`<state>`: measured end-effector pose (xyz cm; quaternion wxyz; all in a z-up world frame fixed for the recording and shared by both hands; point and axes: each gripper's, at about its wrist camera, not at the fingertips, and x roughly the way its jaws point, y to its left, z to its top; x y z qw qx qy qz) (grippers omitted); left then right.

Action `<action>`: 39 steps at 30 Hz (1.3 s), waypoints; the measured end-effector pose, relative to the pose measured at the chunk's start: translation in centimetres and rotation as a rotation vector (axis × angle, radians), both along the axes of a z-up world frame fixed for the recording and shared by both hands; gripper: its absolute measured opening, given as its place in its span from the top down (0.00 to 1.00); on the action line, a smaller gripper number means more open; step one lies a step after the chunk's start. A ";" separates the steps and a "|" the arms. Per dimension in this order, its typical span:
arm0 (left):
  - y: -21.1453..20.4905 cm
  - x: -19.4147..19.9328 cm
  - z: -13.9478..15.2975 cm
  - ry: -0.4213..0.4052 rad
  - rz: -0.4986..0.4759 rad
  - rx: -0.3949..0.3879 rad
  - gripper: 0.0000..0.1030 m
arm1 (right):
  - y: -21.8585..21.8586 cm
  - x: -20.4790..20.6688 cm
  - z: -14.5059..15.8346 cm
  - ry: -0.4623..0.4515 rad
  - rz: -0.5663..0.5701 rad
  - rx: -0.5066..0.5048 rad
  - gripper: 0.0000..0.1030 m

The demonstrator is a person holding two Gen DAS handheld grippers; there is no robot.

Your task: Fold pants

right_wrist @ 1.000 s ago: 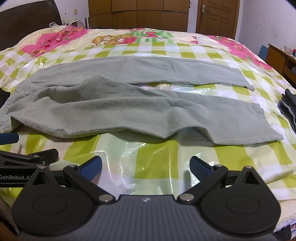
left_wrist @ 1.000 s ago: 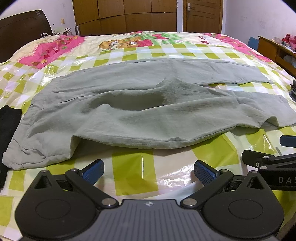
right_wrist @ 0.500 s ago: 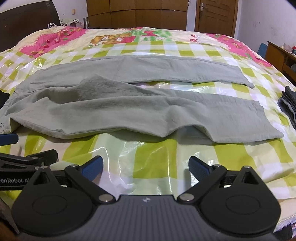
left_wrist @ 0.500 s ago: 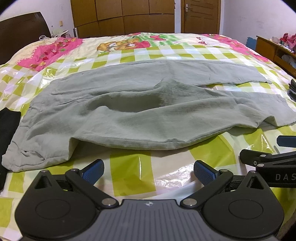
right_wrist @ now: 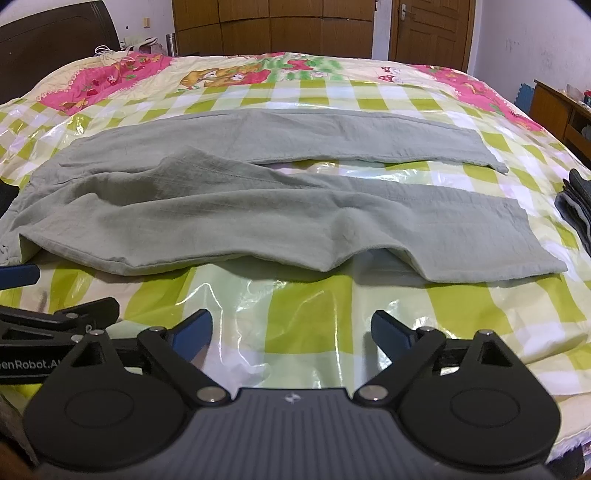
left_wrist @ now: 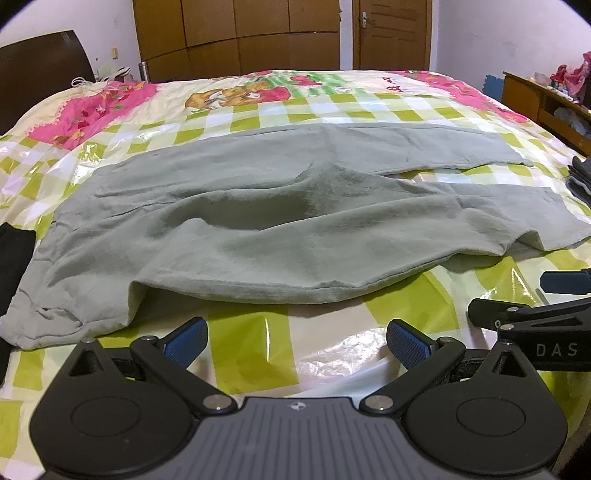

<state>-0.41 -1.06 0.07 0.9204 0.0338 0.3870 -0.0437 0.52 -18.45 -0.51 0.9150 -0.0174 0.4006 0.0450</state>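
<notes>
Pants (left_wrist: 258,221) spread flat across bed (left_wrist: 258,343), waist left, legs splayed rightward, ready for a lengthwise fold. Near hem rumpled and lifted, offering a pinch edge. Left gripper (left_wrist: 295,339) and right gripper (right_wrist: 291,328) low before it, jaws spread, empty. Bare cover between; dark clothes (right_wrist: 576,206) flanking right.

A home bedroom. A wide bed (left_wrist: 258,107) fills the view, covered by a cartoon-print quilt in pink, green and white checks, with a dark wooden headboard (left_wrist: 40,70) at the left. Behind it stand brown wooden wardrobes (left_wrist: 236,37) and a wooden door (left_wrist: 391,35); a low wooden cabinet (left_wrist: 535,99) holding clothes lines the right wall.
</notes>
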 end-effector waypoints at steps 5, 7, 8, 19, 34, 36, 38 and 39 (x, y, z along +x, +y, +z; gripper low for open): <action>-0.3 0.0 0.1 -0.005 -0.011 0.001 0.00 | -0.1 0.0 -0.1 0.004 -0.004 0.006 0.12; -0.4 0.1 0.1 -0.004 -0.013 0.000 0.00 | -0.2 0.0 -0.1 0.006 -0.005 0.009 0.12; -0.4 0.2 0.1 -0.004 -0.014 -0.002 0.00 | -0.2 0.1 -0.1 0.007 -0.005 0.009 0.12; -2.1 1.3 0.9 -0.032 -0.076 -0.011 0.00 | -1.5 0.4 0.6 0.005 -0.036 0.040 0.16; -11.3 5.8 1.2 -0.046 -0.316 -0.019 0.00 | -15.4 2.9 1.5 0.052 -0.364 0.187 0.22; -12.1 6.3 1.1 -0.044 -0.334 -0.018 0.00 | -17.0 3.3 1.4 0.049 -0.407 0.230 0.23; -12.6 6.8 0.9 -0.036 -0.344 -0.020 0.00 | -18.3 3.9 1.1 0.053 -0.438 0.271 0.27; -12.8 6.9 0.8 -0.032 -0.347 -0.020 0.00 | -18.8 4.3 0.9 0.053 -0.450 0.281 0.34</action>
